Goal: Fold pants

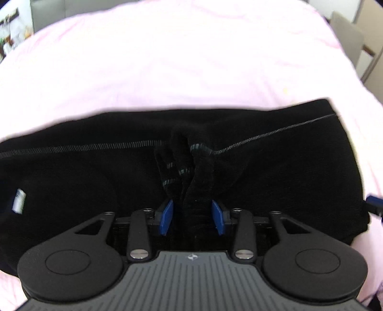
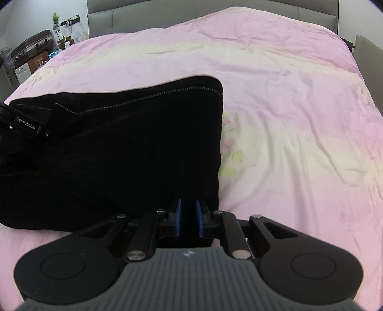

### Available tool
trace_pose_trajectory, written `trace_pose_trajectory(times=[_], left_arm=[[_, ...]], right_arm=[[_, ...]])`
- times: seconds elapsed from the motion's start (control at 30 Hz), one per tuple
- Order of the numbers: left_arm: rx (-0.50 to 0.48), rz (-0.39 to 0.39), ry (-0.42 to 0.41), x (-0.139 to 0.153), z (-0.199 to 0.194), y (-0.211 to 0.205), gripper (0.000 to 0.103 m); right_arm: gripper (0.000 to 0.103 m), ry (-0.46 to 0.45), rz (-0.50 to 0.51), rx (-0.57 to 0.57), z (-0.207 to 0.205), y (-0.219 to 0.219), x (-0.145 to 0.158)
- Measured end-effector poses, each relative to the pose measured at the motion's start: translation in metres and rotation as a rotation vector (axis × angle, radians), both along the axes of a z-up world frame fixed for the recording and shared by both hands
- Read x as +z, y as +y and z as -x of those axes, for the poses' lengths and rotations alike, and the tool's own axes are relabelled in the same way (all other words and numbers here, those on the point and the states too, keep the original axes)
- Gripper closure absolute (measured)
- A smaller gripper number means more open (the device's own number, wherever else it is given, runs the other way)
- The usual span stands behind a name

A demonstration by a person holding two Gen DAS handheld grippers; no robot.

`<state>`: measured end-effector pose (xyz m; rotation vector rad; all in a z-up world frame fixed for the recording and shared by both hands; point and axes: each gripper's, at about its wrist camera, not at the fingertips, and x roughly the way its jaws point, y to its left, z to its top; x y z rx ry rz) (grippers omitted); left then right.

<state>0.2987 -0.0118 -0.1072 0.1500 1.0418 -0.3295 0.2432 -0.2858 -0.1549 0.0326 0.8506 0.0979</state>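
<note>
Black pants (image 1: pixel 95 179) lie folded in a wide band across the pink bedspread (image 1: pixel 191 59). A bunched ridge of their fabric with grey stitching rises between the blue pads of my left gripper (image 1: pixel 192 216). The jaws stand apart, with a gap showing beside the left pad (image 1: pixel 166 216). In the right wrist view the pants (image 2: pixel 131 143) fill the left half, their right edge running straight down. My right gripper (image 2: pixel 188 215) is shut on the near right corner of that edge. The left gripper's body (image 2: pixel 26 122) shows at the far left.
The pink bedspread (image 2: pixel 287 119) stretches wide beyond and to the right of the pants. A grey headboard (image 2: pixel 215 9) stands at the far end. A suitcase (image 2: pixel 31 45) and small furniture sit beside the bed on the left, a chair (image 1: pixel 347 31) on the right.
</note>
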Motion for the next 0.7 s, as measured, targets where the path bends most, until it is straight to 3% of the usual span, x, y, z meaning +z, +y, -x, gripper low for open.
trace_pose_trajectory(times=[0.17,0.33,0.47,0.7], left_arm=[[-0.009,0.055,-0.085,0.034,-0.002,0.0,0.06],[0.036,0.04,-0.102,0.021,-0.027,-0.009,0.077],[0.069,0.074,-0.066,0.0,-0.039,0.003,0.077],[0.071,0.111,-0.017,-0.026,-0.064,0.006,0.076]], right_arm=[[0.09,-0.051,0.047,0.025,-0.031,0.001,0.031],[0.09,-0.061,0.057,0.0,-0.091,-0.005,0.033],[0.091,0.013,0.02,-0.021,-0.132,-0.016,0.01],[0.088,0.108,0.06,-0.042,-0.175,-0.026,-0.037]])
